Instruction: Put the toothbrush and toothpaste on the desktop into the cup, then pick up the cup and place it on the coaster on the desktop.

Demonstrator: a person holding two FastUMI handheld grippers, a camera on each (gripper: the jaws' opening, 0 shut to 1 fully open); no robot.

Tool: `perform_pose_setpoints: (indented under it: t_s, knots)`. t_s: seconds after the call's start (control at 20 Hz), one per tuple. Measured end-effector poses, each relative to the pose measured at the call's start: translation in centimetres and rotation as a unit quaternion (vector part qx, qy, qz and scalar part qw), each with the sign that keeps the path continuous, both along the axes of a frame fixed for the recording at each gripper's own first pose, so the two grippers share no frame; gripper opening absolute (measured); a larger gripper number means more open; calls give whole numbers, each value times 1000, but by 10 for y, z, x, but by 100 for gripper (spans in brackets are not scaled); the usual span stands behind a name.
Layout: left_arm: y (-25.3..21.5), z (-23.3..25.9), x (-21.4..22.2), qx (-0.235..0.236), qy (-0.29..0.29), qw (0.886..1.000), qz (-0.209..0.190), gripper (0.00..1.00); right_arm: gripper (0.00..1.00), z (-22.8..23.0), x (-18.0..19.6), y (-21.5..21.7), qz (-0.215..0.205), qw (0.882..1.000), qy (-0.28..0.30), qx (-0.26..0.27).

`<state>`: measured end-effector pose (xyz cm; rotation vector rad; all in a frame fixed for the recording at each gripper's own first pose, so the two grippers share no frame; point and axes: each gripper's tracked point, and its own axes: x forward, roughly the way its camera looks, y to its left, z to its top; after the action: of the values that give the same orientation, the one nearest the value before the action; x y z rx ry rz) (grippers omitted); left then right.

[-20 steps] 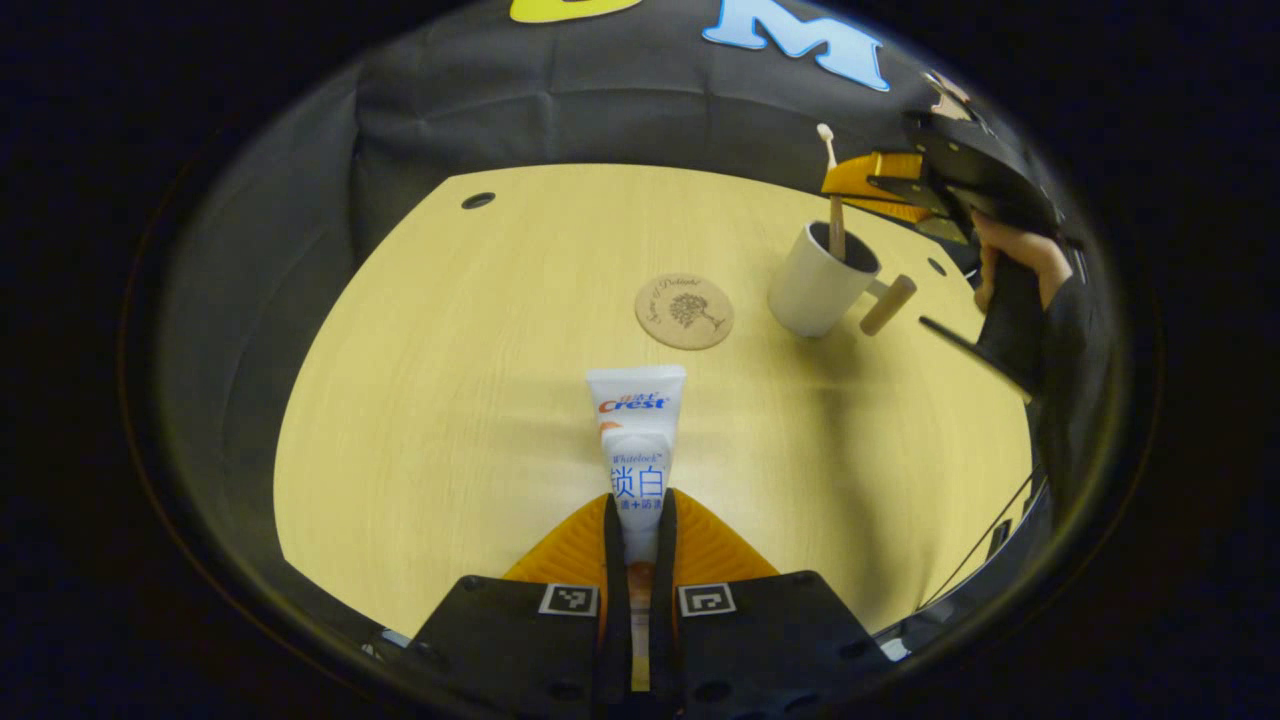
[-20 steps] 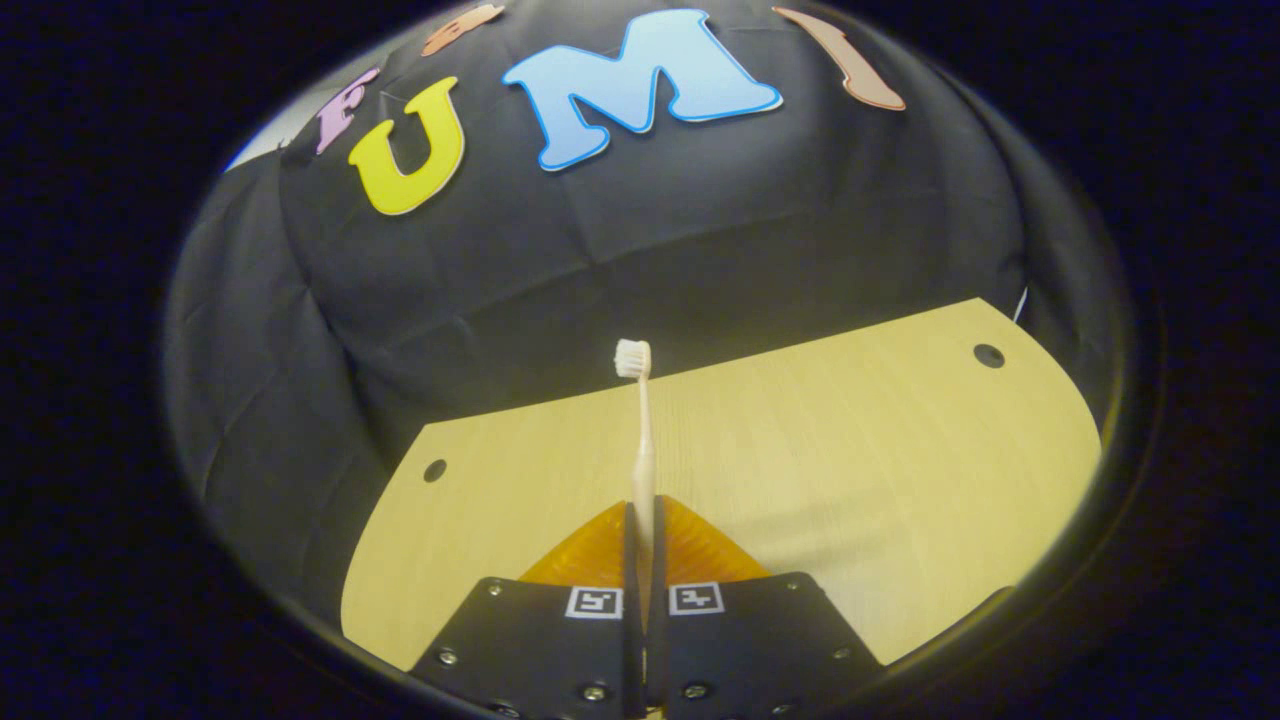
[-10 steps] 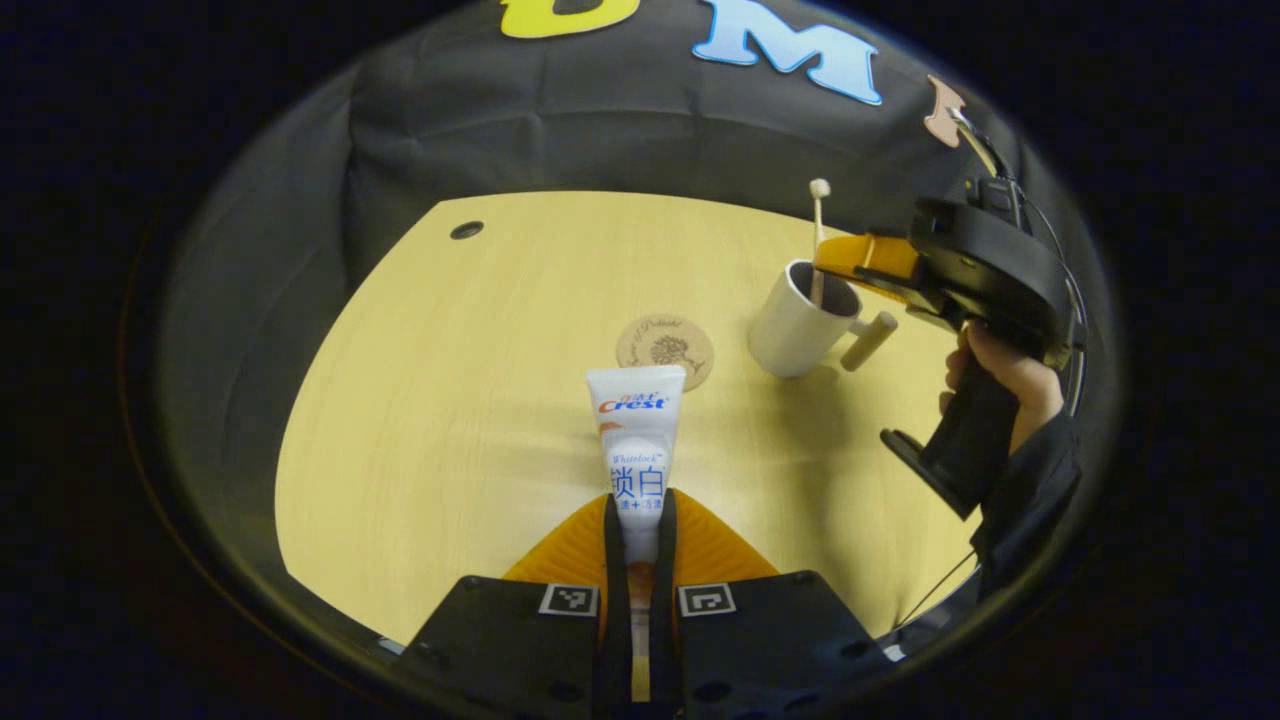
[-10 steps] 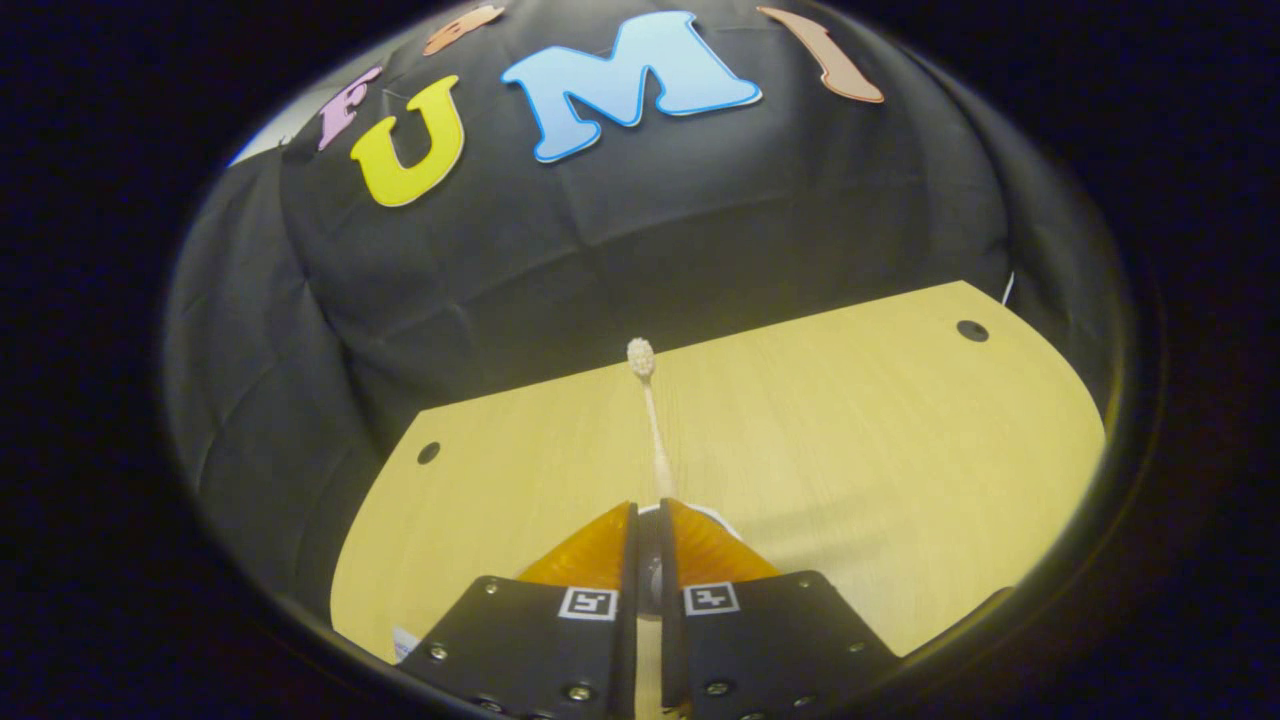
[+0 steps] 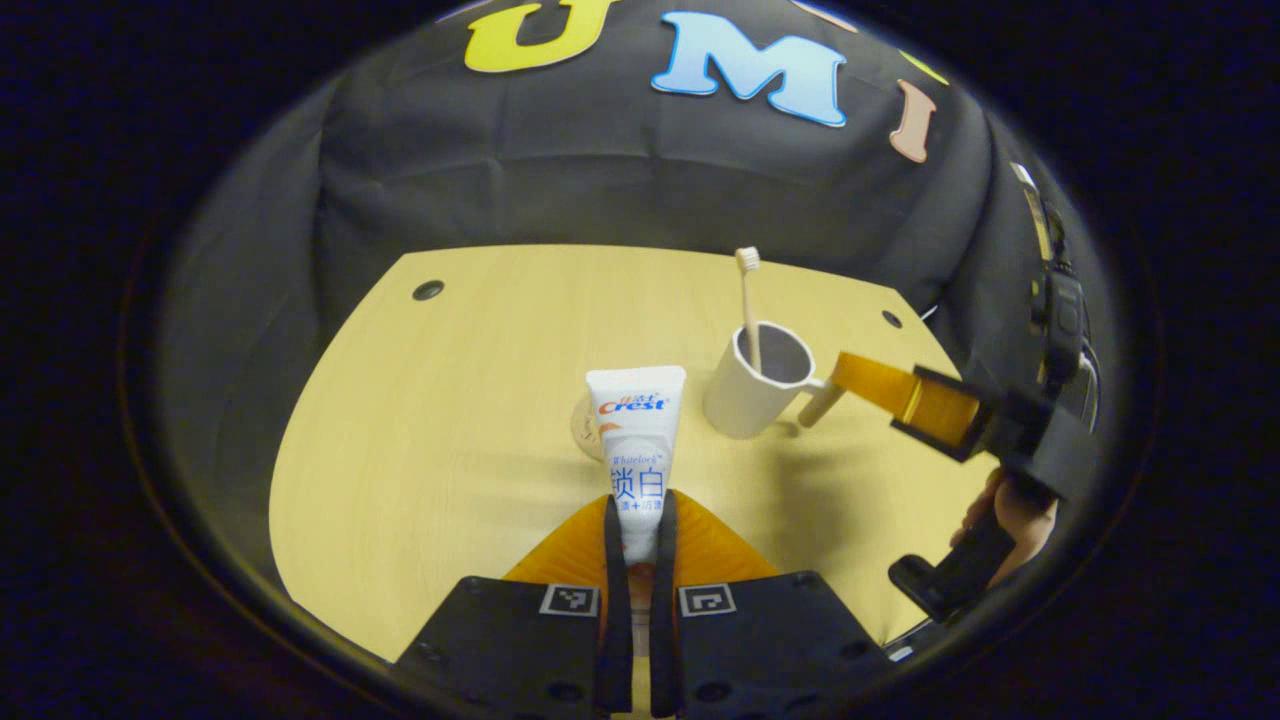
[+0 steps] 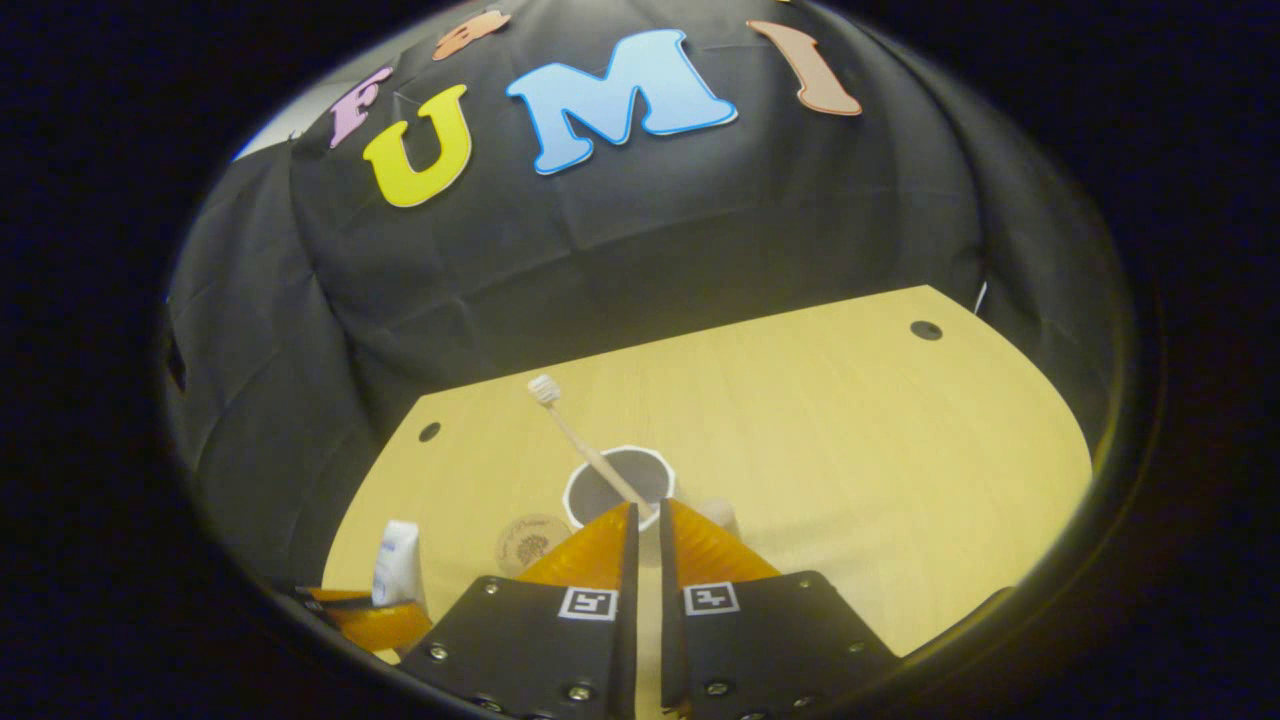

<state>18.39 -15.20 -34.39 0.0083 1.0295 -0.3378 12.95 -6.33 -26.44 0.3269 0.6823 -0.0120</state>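
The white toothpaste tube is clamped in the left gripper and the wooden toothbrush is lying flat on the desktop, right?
Not quite. The left gripper does clamp the white toothpaste tube, but the left gripper view shows the wooden toothbrush standing in the white cup.

Toothbrush (image 5: 748,310) in cup (image 5: 745,398); coaster (image 6: 531,541) left of cup, on desktop (image 5: 440,430).

The pale yellow wood-grain worktop (image 5: 450,420) looks smooth and matt. The white cylindrical cup (image 5: 745,400) seems matt ceramic with a wooden peg handle. The white plastic toothpaste tube (image 5: 635,450) is glossy. The ribbed orange tongs (image 5: 640,535) look translucent plastic.
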Motion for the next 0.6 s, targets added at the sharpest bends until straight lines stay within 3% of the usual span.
perform_pose_setpoints:
  t_s: [0.2, 0.6]
  knots:
    - [-31, 3, 49, -29, -32, 998, -37, 15, 10, -4, -30, -31, -26, 1000, 12, 2]
    - [-94, 9, 85, -66, -81, 986, -129, 15, 10, -14, -61, -87, -84, 996, 31, 6]
